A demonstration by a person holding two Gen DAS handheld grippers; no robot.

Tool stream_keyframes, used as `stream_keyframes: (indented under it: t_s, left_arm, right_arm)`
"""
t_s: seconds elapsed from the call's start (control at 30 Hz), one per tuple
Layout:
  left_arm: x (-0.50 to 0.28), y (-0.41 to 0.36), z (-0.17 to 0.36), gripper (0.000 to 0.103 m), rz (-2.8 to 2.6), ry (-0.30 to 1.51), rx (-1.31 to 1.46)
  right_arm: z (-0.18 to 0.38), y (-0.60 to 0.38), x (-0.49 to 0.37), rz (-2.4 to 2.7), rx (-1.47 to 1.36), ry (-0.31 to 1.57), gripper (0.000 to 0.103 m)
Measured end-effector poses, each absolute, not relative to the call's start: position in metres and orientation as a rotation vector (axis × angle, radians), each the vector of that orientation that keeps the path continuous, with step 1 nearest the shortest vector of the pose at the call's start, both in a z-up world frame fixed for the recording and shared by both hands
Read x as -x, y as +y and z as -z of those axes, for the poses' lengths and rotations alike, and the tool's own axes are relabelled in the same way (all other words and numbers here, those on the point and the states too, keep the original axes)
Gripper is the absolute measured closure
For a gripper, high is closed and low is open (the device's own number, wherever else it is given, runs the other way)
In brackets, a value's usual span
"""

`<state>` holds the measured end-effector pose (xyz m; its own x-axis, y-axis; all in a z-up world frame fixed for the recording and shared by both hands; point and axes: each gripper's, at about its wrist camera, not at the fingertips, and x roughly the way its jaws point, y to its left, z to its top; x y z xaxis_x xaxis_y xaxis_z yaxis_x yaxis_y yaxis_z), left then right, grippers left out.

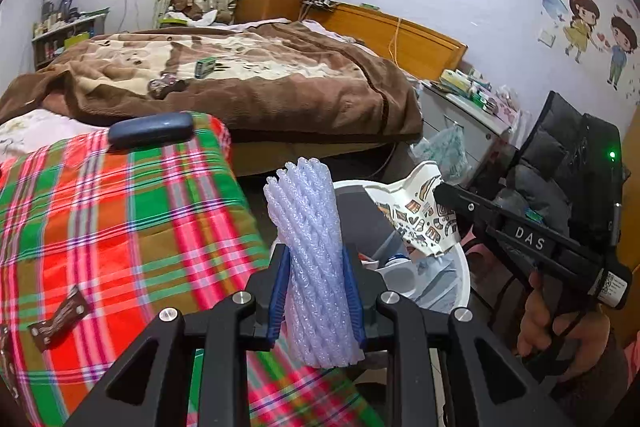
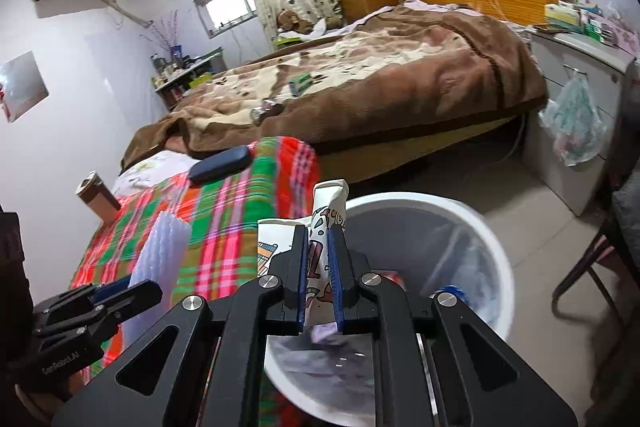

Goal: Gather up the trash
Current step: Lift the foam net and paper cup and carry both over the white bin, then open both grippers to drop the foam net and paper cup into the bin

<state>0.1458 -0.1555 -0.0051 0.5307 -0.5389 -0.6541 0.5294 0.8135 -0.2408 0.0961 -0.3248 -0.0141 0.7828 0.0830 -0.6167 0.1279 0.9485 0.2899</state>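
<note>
Left gripper [image 1: 316,291] pinches a ribbed white foam net sleeve [image 1: 310,247], bunched into an upright roll, beside the plaid cloth [image 1: 120,219]. Just right, the right gripper [image 2: 318,267] is closed nearly flat on a crumpled printed paper cup [image 2: 320,223], over the round white plastic bin [image 2: 492,239] beyond its fingertips.

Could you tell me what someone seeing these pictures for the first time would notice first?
Most striking is the white foam net sleeve clamped upright in the left gripper, beside the bright plaid cloth. Next comes the crushed printed paper cup pinched in the right gripper, right at the near rim of the white trash bin. Behind both lies the bed with its brown blanket.
</note>
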Motion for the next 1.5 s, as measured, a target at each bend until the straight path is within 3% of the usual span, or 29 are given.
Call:
stream_keyframes:
  t_s: [0.4, 1.1, 1.3, 1.5]
  left_arm:
    - [-0.141, -0.206, 0.021, 0.076, 0.644, 0.794, -0.089]
    - [-0.147, -0.216, 0.032, 0.074, 0.648, 0.84, -0.076]
    - [-0.143, -0.207, 0.029, 0.06, 0.645, 0.832, -0.06]
    - [-0.136, -0.189, 0.021, 0.059, 0.617, 0.808, -0.042]
  right_arm:
    - [0.031, -0.356, -0.087, 0.097, -0.33, 0.713, 0.093]
    - [0.05, -0.366, -0.091, 0.145, -0.281, 0.807, 0.092]
    - [0.045, -0.363, -0.088, 0.155, -0.281, 0.794, 0.088]
    - [0.038, -0.356, -0.086, 0.145, -0.293, 0.768, 0.08]
